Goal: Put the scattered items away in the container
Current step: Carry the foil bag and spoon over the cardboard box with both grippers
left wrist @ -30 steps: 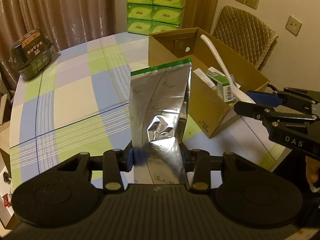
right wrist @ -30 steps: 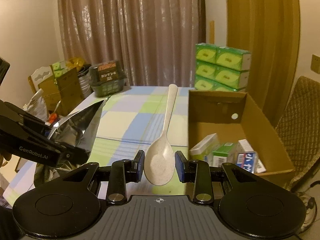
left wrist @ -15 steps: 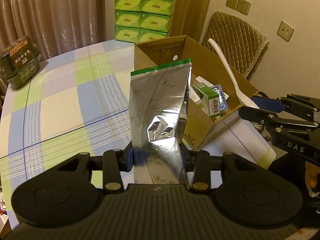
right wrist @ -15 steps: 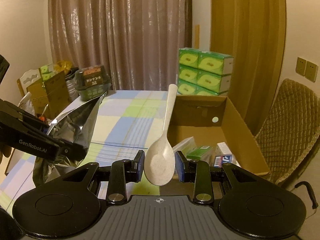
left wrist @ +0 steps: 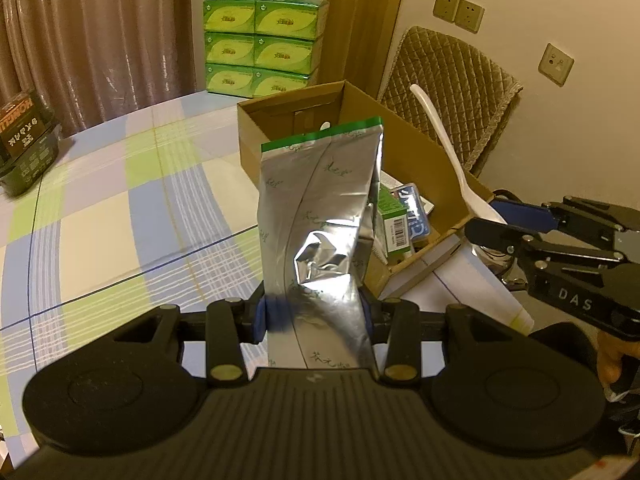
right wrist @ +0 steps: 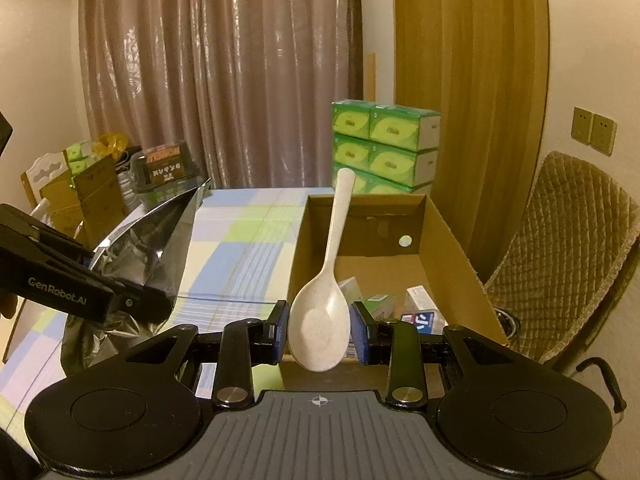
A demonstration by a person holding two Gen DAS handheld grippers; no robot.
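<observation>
My left gripper [left wrist: 314,314] is shut on a silver foil pouch [left wrist: 320,216] with a green top edge, held upright in front of the open cardboard box [left wrist: 436,148]. My right gripper [right wrist: 320,330] is shut on the bowl of a white spoon [right wrist: 326,280], handle pointing up, just before the box's near wall [right wrist: 296,264]. The box holds several small cartons [right wrist: 420,308]. In the left wrist view the right gripper [left wrist: 500,224] with the spoon [left wrist: 444,148] sits at the box's right side. The pouch [right wrist: 148,244] shows left in the right wrist view.
The box stands on a round table with a checked blue and green cloth [left wrist: 120,200]. Stacked green tissue boxes [left wrist: 260,44] stand behind the box. A dark basket [left wrist: 24,144] sits at the far left. A quilted chair [right wrist: 560,248] stands to the right.
Both grippers have moved closer to the box with their loads; the box looks larger and more central in both views. The grips on pouch and spoon have not changed.
</observation>
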